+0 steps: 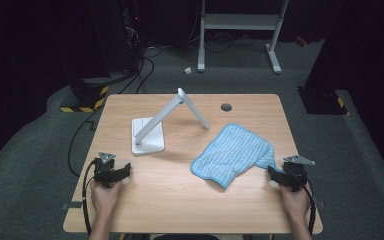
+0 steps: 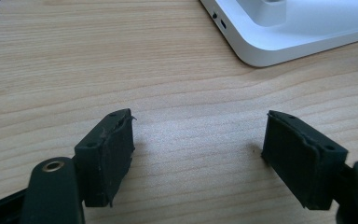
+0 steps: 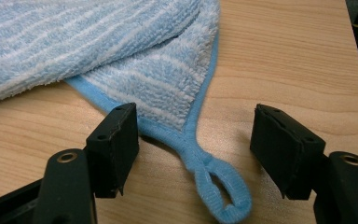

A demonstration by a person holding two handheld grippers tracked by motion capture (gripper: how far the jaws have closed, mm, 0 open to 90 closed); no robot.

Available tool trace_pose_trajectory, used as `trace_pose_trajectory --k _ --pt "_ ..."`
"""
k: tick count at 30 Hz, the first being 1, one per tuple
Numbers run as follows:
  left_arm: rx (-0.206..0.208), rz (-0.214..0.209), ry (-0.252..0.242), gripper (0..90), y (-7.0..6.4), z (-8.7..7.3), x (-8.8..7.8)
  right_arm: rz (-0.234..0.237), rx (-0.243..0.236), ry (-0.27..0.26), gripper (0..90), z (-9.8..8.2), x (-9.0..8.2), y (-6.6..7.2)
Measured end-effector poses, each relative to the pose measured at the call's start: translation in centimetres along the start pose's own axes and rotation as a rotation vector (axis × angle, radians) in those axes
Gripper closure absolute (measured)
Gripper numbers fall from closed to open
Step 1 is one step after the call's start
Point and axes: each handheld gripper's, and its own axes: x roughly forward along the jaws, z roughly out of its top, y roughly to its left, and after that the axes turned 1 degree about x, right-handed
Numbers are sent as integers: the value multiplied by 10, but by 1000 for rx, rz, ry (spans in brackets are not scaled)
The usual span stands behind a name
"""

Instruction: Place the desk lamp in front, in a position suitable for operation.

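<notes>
You were lining up your right gripper [image 3: 193,140], jaws apart, over the blue cloth's [image 1: 235,152] corner loop [image 3: 221,189] near the table's [image 1: 180,200] right edge; closing came next, left gripper [image 2: 198,149] open, idle

left claw [image 1: 125,170]: jaws apart, nothing between | right claw [image 1: 272,170]: jaws apart, unclamped
</notes>
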Motion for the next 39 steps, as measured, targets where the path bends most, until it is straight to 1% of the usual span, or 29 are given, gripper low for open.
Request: trace_pose_trajectory --k 4,9,11,13,15,19,20,23,24,26,28,30,33,34,35,37,39 --pt "-7 -1 -4 235 0 2 2 1 -2 0 317 0 0 0" --pt "3 -11 0 217 0 3 3 1 -3 0 317 0 0 0" --pt "19 -25 2 213 2 3 3 1 -2 0 317 0 0 0" --pt "22 -31 1 215 3 3 3 2 -3 0 315 0 0 0" --pt "18 -29 10 225 3 4 3 3 -5 1 312 0 0 0" --pt "11 -20 11 250 3 4 2 4 -7 1 307 0 0 0" --pt "10 -21 9 253 3 5 2 5 -8 1 306 0 0 0" --pt "10 -28 -18 260 3 6 -2 7 -9 1 304 0 0 0" --pt "2 -39 -21 261 3 8 -4 7 -9 1 304 0 0 0" --pt "25 -46 -7 249 1 13 -7 8 -9 1 304 0 0 0" --pt "44 -51 -11 245 -2 18 -9 8 -10 1 303 0 0 0" --pt "54 -71 -15 240 -4 23 -11 8 -10 1 303 0 0 0" --pt "67 -80 -20 229 -8 31 -10 8 -10 2 301 0 0 0" --pt "64 -85 -19 222 -10 33 -9 9 -10 2 299 0 0 0" --pt "71 -89 -15 221 -13 37 -8 9 -10 2 299 0 0 0" --pt "77 -93 -13 222 -14 39 -7 9 -10 2 298 0 0 0" --pt "73 -106 -22 226 -16 42 -6 10 -12 1 297 0 0 0"
